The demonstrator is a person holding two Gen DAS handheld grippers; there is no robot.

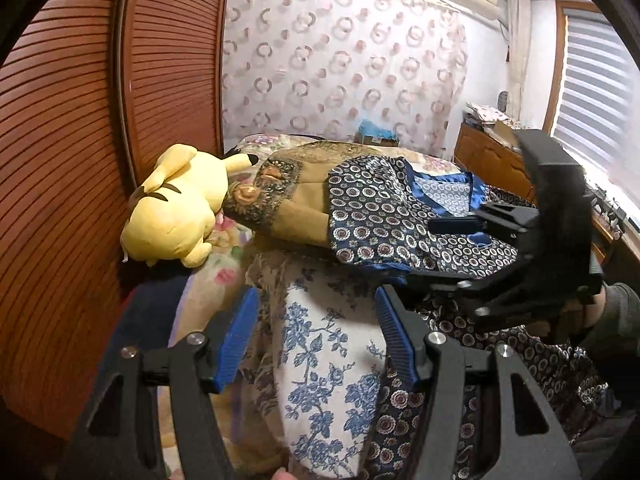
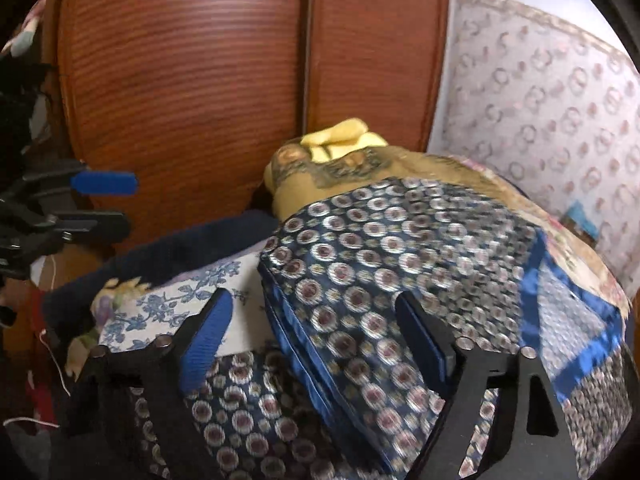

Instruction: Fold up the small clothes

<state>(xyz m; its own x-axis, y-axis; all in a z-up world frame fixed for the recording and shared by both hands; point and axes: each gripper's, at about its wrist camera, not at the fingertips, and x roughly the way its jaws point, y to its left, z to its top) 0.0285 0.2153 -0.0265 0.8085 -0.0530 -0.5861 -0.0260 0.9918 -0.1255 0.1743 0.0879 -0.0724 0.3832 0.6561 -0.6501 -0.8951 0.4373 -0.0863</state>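
Observation:
A navy satin garment point(image 1: 384, 216) printed with small rings and edged in bright blue lies spread over the bed. In the right wrist view the navy garment point(image 2: 400, 248) fills the middle, blurred, with a folded blue edge running between my fingers. My right gripper point(image 2: 314, 296) stands open just above it, the pads not pressing on the cloth. From the left wrist view the right gripper point(image 1: 436, 252) hovers over the garment's right part. My left gripper point(image 1: 316, 294) is open above blue-flowered white cloth point(image 1: 320, 360), with nothing between its pads. The left gripper point(image 2: 130, 204) shows at the far left.
A yellow plush toy point(image 1: 176, 208) and a mustard cushion point(image 1: 288, 200) lie beyond the garment, against the slatted wooden wardrobe point(image 1: 72, 140). A patterned headboard point(image 1: 340, 64) closes the far end. A wooden dresser point(image 1: 492, 156) and a window with blinds point(image 1: 596, 80) are on the right. A gloved hand point(image 1: 616, 320) holds the right gripper.

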